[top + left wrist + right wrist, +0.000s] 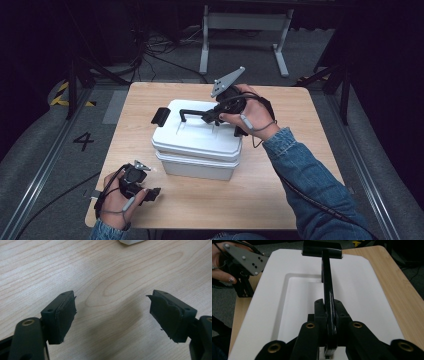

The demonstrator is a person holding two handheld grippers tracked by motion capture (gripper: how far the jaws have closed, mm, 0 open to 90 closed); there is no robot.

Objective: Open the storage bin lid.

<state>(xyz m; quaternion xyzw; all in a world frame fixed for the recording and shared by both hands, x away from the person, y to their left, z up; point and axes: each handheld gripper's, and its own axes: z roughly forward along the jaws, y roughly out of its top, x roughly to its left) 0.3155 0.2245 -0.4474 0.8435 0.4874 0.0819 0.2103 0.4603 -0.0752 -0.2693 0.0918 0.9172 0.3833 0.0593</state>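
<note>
A white plastic box with a white lid stands mid-table. The lid's black handle is swung up, and my right gripper is shut on it from the right. In the right gripper view the handle bar runs straight away between the closed pads of the right gripper, above the lid's recess. A black latch sits at the lid's left end. My left gripper rests at the table's front left, open, with bare wood between its pads.
The wooden table has free room in front of and right of the box. A box corner lies beyond the left gripper. A white frame and cables lie on the floor behind the table.
</note>
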